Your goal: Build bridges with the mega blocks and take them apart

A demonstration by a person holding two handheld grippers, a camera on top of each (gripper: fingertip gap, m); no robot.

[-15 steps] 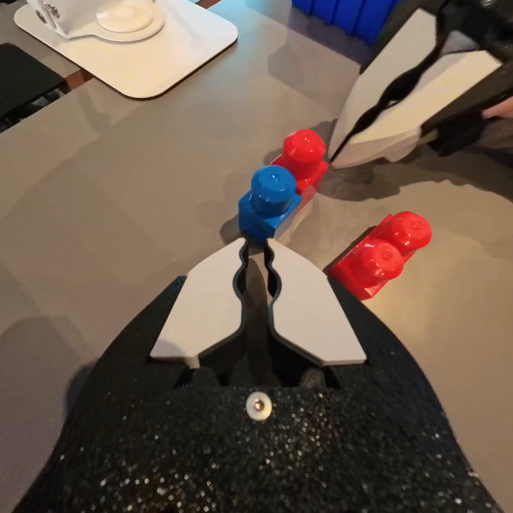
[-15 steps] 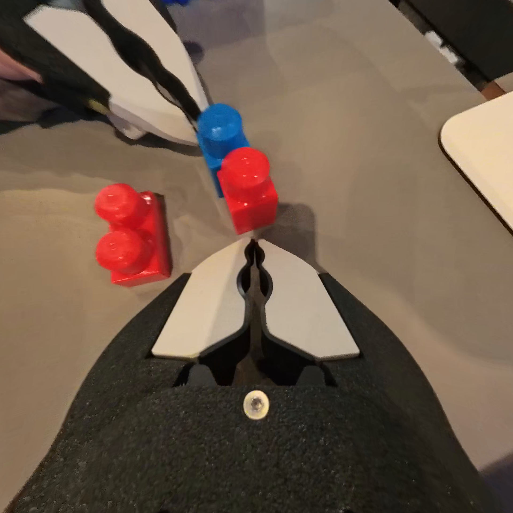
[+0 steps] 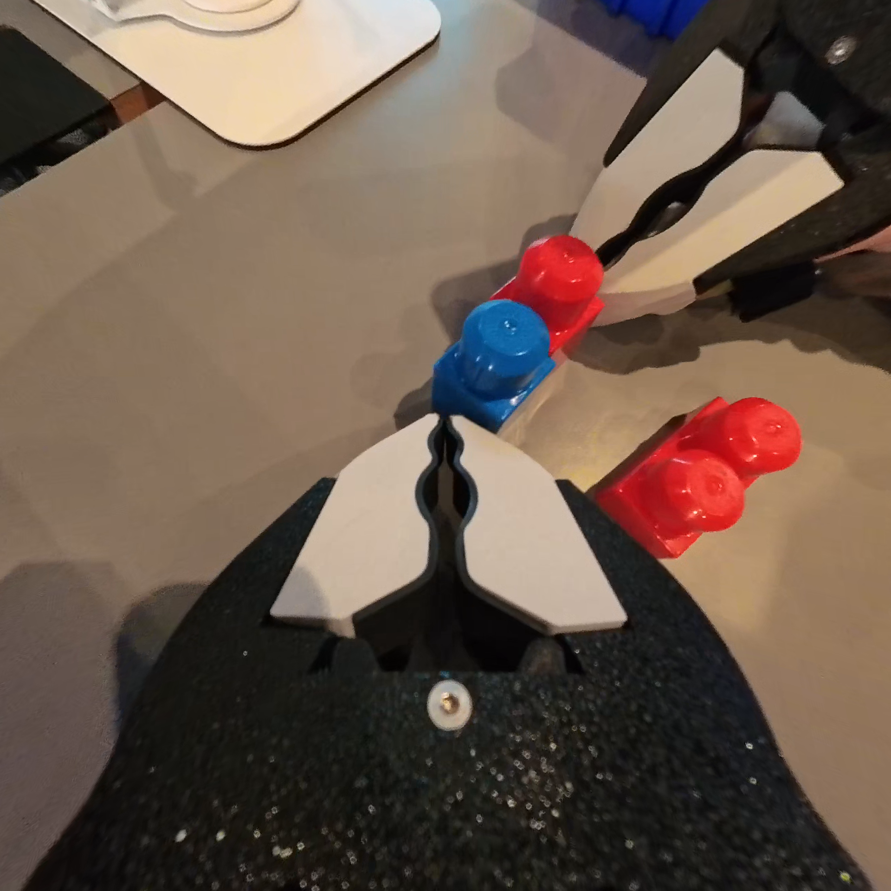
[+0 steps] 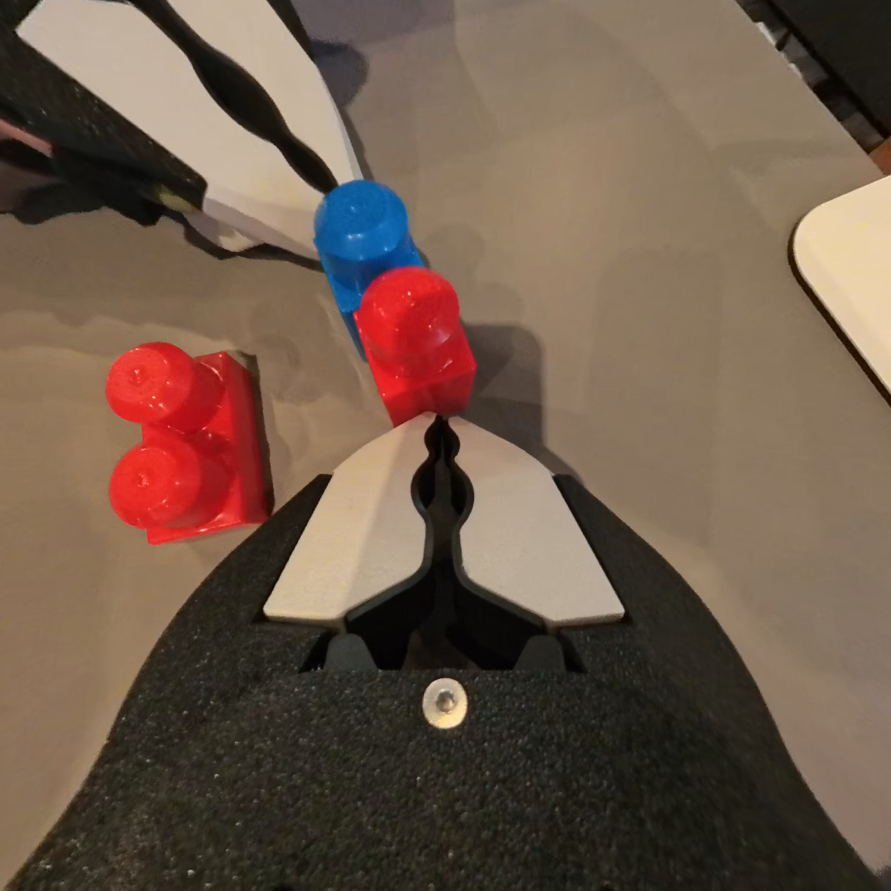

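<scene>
left gripper [image 3: 444, 424] nearly closed, empty, tips at blue block [image 3: 492, 366]. right gripper [image 4: 439, 420] likewise, tips at red block [image 4: 417, 344]. blocks touched. two-stud red block [image 3: 699, 475] lay apart on table [image 3: 193, 337].

**Surroundings on the grey table**

A white board with rounded corners [image 3: 270, 82] is laid on the grey table [image 3: 193, 289] at the far left, and a white object [image 3: 236, 9] is set upon it. A dark item [image 3: 38, 101] is seen beyond the table's edge.
</scene>
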